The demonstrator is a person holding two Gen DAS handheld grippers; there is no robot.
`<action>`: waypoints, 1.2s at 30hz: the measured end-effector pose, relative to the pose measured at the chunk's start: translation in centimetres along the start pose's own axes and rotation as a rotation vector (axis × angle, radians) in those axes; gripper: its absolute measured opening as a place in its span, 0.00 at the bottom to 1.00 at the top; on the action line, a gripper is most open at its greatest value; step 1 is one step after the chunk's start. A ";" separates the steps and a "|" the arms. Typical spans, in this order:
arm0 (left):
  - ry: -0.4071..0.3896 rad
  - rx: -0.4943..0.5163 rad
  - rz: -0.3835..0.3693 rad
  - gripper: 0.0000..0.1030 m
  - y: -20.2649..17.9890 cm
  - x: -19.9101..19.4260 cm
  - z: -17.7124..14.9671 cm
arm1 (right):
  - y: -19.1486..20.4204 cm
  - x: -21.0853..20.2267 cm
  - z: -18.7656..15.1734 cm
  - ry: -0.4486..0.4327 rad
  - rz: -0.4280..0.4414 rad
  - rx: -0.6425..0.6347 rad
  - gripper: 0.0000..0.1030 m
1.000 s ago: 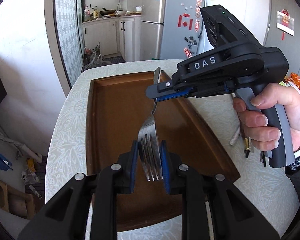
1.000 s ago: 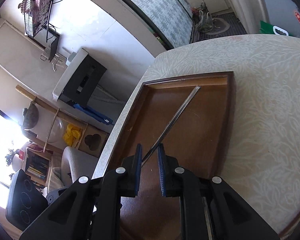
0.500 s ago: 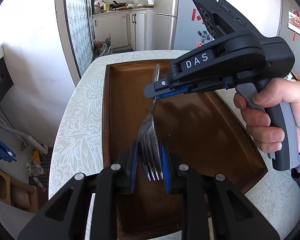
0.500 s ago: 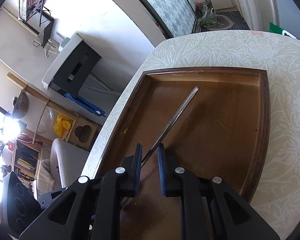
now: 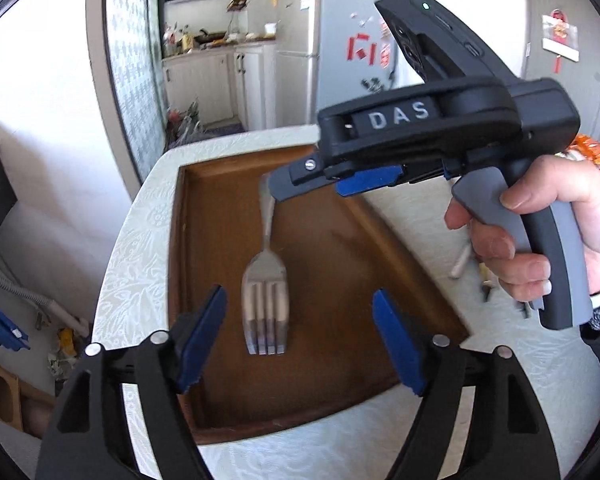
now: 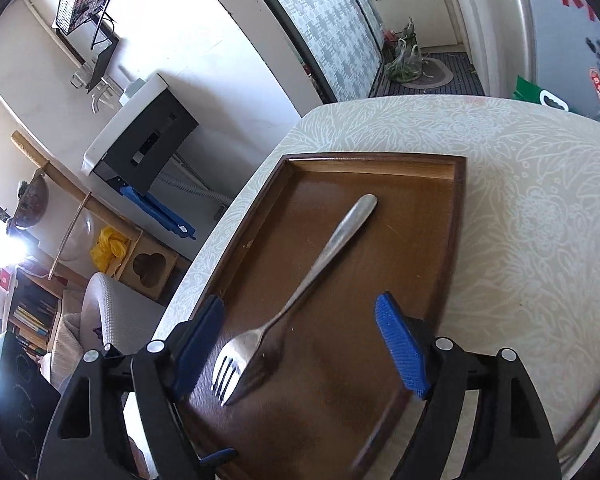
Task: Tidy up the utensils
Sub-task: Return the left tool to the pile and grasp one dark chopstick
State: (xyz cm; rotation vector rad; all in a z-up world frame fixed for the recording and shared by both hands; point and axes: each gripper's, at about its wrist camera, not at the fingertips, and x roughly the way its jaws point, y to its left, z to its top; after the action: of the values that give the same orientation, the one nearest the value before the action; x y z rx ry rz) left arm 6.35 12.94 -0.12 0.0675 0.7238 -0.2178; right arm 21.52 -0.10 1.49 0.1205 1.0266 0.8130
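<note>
- Fork (image 5: pixel 265 280) now loose in the brown tray (image 5: pixel 204 420); a sec ago both grippers pinched it, tines in the left, handle in the right.
- Left gripper (image 5: pixel 298 340): jaws opening, spread wide, pads clear of the tines on both sides.
- Right gripper (image 6: pixel 300 348): jaws opening too, spread wide; fork neck sits between the pads w/o touching. From the left view it hangs over the handle end, held by a hand (image 5: pixel 540 240).
- Room: bare tray floor all round the fork; raised rim on every side; tray's left edge runs close to the table (image 6: pixel 520 220) edge.
- Fork: silver metal, four tines, slim handle, slightly blurred.
</note>
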 end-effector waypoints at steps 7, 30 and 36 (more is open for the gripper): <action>-0.044 0.052 -0.108 0.84 -4.9 -1.1 0.1 | -3.3 -9.4 -2.4 -0.098 -0.180 -0.037 0.86; 0.134 0.179 -0.280 0.55 -18.9 6.6 1.2 | -19.1 -13.5 -6.6 -0.130 -0.262 0.264 0.43; 0.151 0.198 -0.229 0.45 -19.2 7.8 1.5 | -20.6 -11.6 -5.9 -0.105 -0.237 0.297 0.42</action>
State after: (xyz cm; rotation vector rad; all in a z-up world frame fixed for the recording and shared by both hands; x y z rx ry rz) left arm 8.70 -7.38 -3.91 0.1917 0.8588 -0.5072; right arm 24.97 -23.83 -2.67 0.2863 1.0341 0.4317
